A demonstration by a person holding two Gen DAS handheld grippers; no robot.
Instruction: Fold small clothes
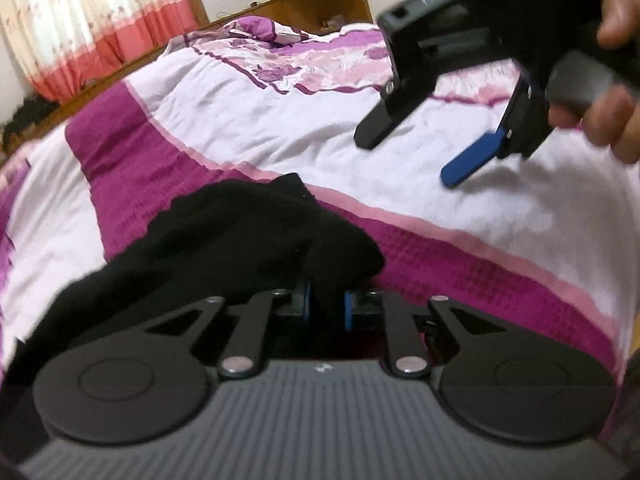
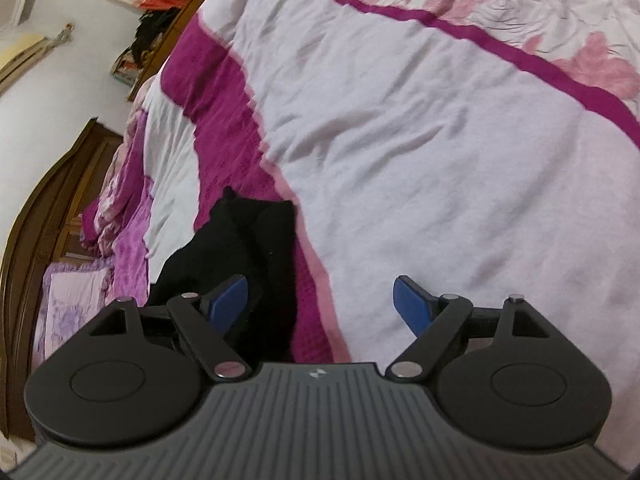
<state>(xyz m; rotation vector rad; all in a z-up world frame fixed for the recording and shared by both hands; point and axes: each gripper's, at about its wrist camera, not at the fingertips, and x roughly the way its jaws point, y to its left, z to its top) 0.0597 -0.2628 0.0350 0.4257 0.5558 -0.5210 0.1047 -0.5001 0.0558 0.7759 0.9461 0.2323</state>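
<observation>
Black garment [image 1: 208, 236] lies bunched on the bed [image 1: 248, 108], on the magenta band of the cover, w/ one end caught in my left gripper [image 1: 328, 306]. Those jaws are pressed together on a thick wad of the cloth; the blue pads barely show either side of it. My right gripper [image 2: 320, 304] has its jaws spread wide and nothing between them. In the left wrist view it hangs above the white part of the cover, well apart from the cloth.

Risks, as I judge them: I'm pinching a lump, prob. several layers, so lifting may drag the whole heap instead of one edge and the fold comes out crooked. The fabric is dark and crumpled, so edges and corners are hard to read. My right side could close on the wrong layer, or on the bed cover underneath, since the cover is soft and wrinkled. Only one end is held, so the free end may swing or twist if I raise it fast.

Long axis: approx. from my left jaws away toward the far left of the bed in the left view. In the right wrist view it runs as a narrow strip straight away from the camera, ending in two small points. Can't tell what kind of garment it is.
</observation>
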